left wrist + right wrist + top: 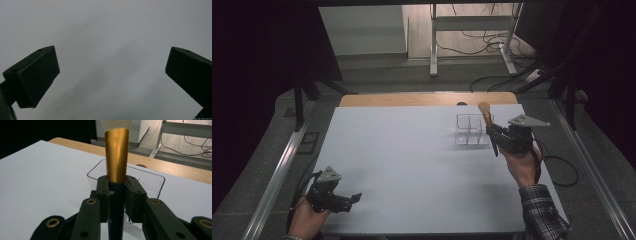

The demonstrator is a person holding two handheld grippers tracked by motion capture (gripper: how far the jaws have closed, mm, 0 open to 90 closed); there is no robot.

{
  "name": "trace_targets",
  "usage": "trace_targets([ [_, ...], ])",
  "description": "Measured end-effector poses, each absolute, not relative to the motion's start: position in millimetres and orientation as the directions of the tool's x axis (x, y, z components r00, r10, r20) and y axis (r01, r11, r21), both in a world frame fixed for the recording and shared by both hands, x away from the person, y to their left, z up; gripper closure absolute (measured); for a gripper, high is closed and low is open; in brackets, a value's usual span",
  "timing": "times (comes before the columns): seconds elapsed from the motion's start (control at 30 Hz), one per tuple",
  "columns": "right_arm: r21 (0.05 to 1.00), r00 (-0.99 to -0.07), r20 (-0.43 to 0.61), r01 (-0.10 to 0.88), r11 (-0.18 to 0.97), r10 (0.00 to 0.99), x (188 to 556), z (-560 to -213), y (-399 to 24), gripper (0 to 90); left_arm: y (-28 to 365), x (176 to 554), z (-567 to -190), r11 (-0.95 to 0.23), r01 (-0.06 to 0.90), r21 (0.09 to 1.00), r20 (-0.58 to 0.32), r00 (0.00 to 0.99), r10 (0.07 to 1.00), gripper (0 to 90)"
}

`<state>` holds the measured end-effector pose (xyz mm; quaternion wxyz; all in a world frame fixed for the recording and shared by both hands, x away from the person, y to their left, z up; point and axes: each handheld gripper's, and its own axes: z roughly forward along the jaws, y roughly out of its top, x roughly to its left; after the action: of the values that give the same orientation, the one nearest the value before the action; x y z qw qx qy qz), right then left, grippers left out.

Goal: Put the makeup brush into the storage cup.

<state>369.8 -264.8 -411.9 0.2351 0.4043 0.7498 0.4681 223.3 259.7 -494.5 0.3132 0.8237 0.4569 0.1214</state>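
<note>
A makeup brush (488, 125) with a gold ferrule, pale bristles and a dark handle stands almost upright in my right gripper (494, 133), which is shut on its handle just below the ferrule (116, 160). The brush is held just right of a clear plastic organiser (470, 129) with several compartments, whose rim (150, 173) lies right behind the jaws in the right gripper view. My left gripper (354, 198) rests low at the table's front left corner, jaws wide apart with only bare white tabletop (112, 62) between its fingers (35, 75).
The white tabletop (412, 165) has a wooden edge strip (422, 99) along its far side. Beyond it stand a metal table frame (472, 35) and loose floor cables (492, 42). A cable (562, 170) trails from the right gripper.
</note>
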Motion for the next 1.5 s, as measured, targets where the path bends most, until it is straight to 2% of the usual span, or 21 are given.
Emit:
trace_targets([
  [1.5,0.919,-0.531,0.032,0.349,0.183,0.847,410.0,-397.4,-260.5,74.6,260.4,224.1,-495.9,-0.391,0.677,0.624,-0.084,0.555,0.827,0.0],
])
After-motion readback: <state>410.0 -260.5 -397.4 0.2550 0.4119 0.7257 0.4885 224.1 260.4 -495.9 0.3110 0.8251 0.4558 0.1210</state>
